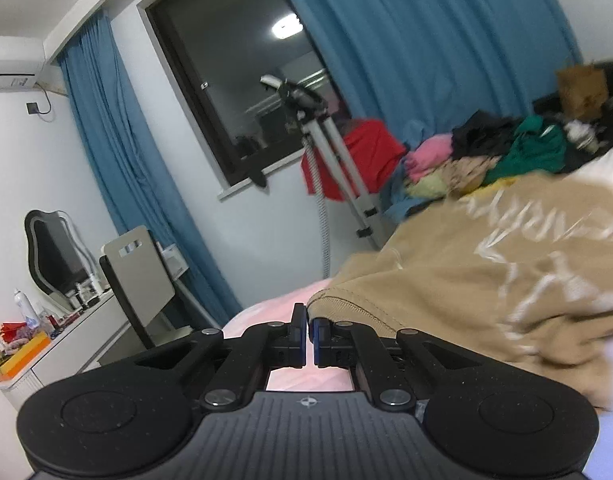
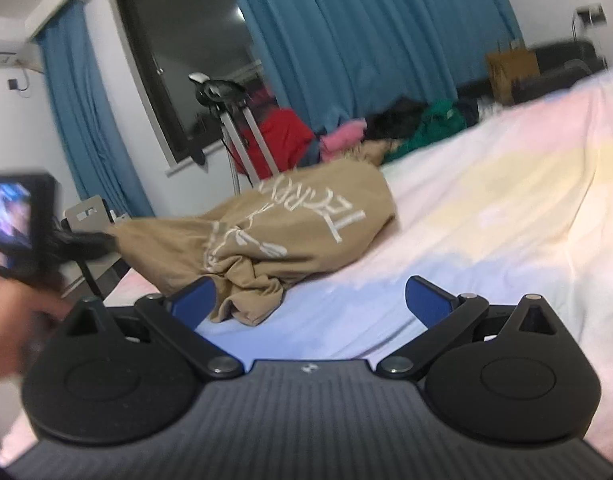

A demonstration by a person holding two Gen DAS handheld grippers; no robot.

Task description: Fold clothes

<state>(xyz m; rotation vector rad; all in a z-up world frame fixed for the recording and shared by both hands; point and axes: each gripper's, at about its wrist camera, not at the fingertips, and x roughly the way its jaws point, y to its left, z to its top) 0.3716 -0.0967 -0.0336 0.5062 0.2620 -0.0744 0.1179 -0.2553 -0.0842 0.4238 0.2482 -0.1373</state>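
Observation:
A tan shirt with white lettering lies bunched on a pastel bed sheet. My left gripper is shut on the shirt's hemmed edge, which comes out just above its pads. In the right wrist view the same tan shirt stretches left to the left gripper, which pulls one corner taut. My right gripper is open and empty, low over the sheet, with a bunched fold of the shirt beside its left finger.
A pile of loose clothes in pink, black, green and yellow lies at the far end of the bed. A tripod stands by the window, a red garment behind it. A desk with a chair is at the left.

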